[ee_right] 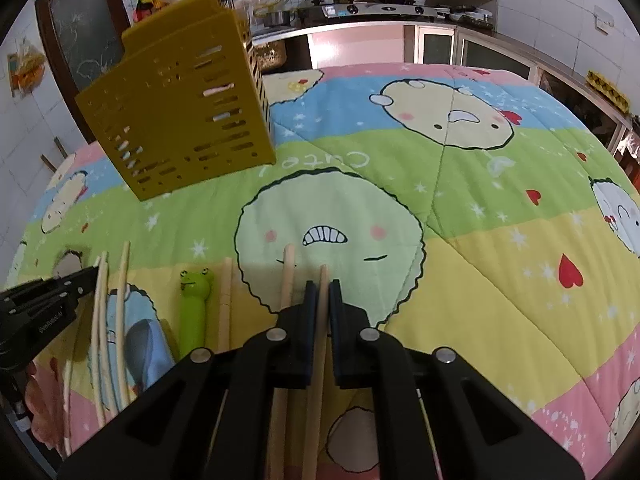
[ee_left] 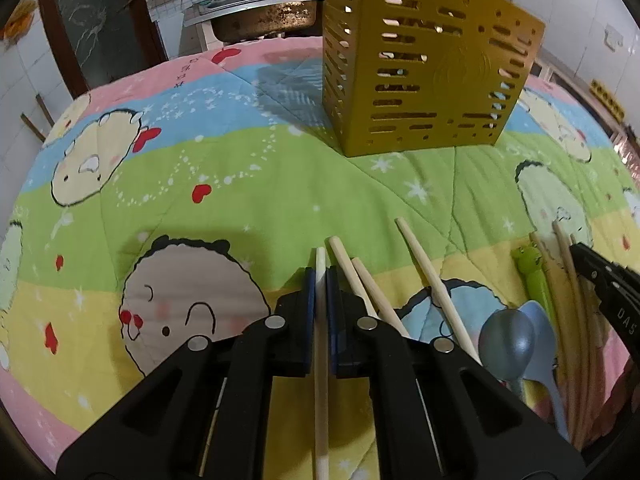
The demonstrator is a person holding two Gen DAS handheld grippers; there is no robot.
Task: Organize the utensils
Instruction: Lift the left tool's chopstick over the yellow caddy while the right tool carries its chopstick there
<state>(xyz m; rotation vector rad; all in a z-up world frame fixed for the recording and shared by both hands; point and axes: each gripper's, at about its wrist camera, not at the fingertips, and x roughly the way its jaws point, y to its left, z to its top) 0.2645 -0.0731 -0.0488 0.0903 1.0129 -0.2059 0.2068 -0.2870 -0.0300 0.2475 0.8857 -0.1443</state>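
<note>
Here the left hand-held gripper (ee_left: 320, 280) is clamped on a pale chopstick (ee_left: 321, 360), which runs lengthwise between its blue pads and pokes out just past the tips. The gripper tilts steeply down toward the cartoon-printed quilt (ee_left: 240, 184) covering the surface. Just to its right lie three more wooden chopsticks (ee_left: 436, 292), fanned apart, and farther right two grey-blue spoons (ee_left: 516, 340), a green frog-headed utensil (ee_left: 534, 276) and a bundle of long chopsticks (ee_left: 572, 320). Ahead of it and slightly right stands the yellow slotted utensil holder (ee_left: 424, 76), upright and well apart.

The right hand-held gripper (ee_right: 322, 292) is likewise pitched downward and closed on a wooden chopstick (ee_right: 320, 360) lying along its jaws. A second chopstick (ee_right: 286, 280) rests just to its left, touching the finger's outer side. Farther left lies the frog utensil again, with curved pale chopsticks beyond it.
</note>
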